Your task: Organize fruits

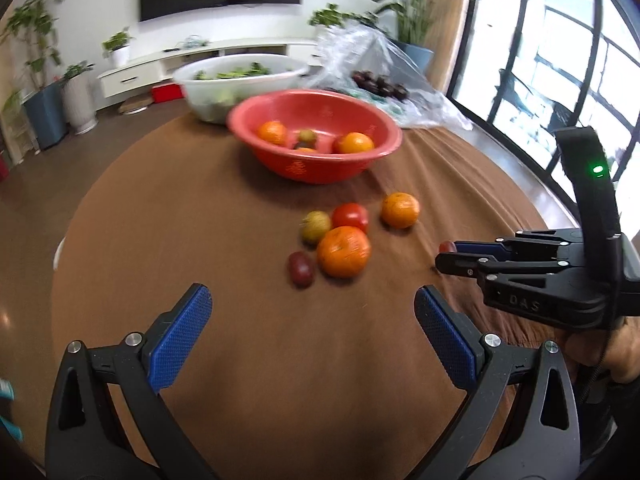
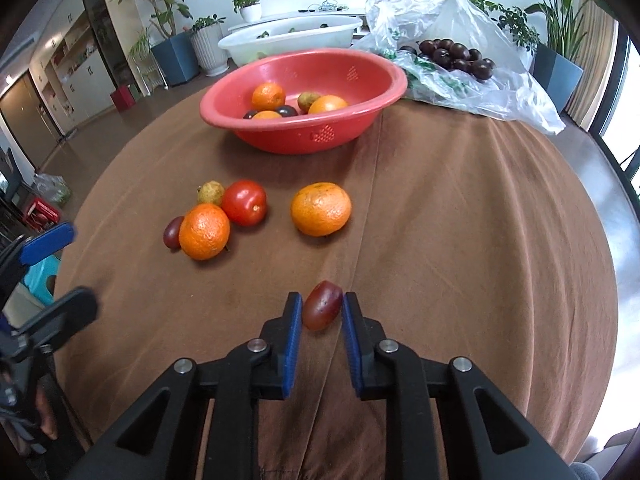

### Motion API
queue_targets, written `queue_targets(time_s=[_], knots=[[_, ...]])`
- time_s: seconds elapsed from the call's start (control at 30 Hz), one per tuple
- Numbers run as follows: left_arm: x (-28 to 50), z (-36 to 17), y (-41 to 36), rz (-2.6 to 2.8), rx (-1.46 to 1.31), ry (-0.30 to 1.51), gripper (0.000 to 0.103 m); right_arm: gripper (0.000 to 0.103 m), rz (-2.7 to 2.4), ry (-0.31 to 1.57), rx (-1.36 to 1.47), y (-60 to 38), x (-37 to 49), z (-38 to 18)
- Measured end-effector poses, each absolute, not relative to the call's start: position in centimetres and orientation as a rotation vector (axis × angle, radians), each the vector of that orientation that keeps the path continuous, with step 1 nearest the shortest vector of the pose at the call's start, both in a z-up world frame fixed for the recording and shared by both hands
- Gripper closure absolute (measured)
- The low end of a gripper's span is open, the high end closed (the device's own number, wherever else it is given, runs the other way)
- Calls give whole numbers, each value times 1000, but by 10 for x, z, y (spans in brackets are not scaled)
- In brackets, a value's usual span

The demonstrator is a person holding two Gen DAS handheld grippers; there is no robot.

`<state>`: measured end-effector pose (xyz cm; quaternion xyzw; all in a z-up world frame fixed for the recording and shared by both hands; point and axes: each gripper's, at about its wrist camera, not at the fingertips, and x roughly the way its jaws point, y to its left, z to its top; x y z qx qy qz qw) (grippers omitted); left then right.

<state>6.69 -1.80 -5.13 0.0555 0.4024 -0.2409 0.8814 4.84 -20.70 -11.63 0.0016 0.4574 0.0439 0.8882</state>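
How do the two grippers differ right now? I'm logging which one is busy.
The right gripper is shut on a small reddish fruit; the left gripper is open and empty, short of the loose fruit. Both have blue pads and hover over the brown tablecloth.

In the left wrist view the red basin (image 1: pixel 316 136) and white tub (image 1: pixel 240 76) are smeared by blur, and the small dark fruit (image 1: pixel 447 247) shows only as a sliver beyond the right gripper (image 1: pixel 452 258). In the right wrist view the left gripper (image 2: pixel 60 268) is blurred and cut off by the left edge. The oranges hide most of the dark fruits in the basin.
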Motion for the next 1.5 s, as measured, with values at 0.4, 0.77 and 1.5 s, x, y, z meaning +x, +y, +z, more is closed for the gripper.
queue_targets(time_s=[0.4, 0.77, 1.5], knots=[[112, -71, -65, -662, 226, 922, 41, 81, 109, 912, 94, -231, 39, -105], [121, -84, -75, -647, 289, 944, 56, 81, 111, 907, 123, -238, 37, -106], [115, -80, -64, -637, 264, 919, 69, 81, 119, 885, 139, -238, 35, -99]])
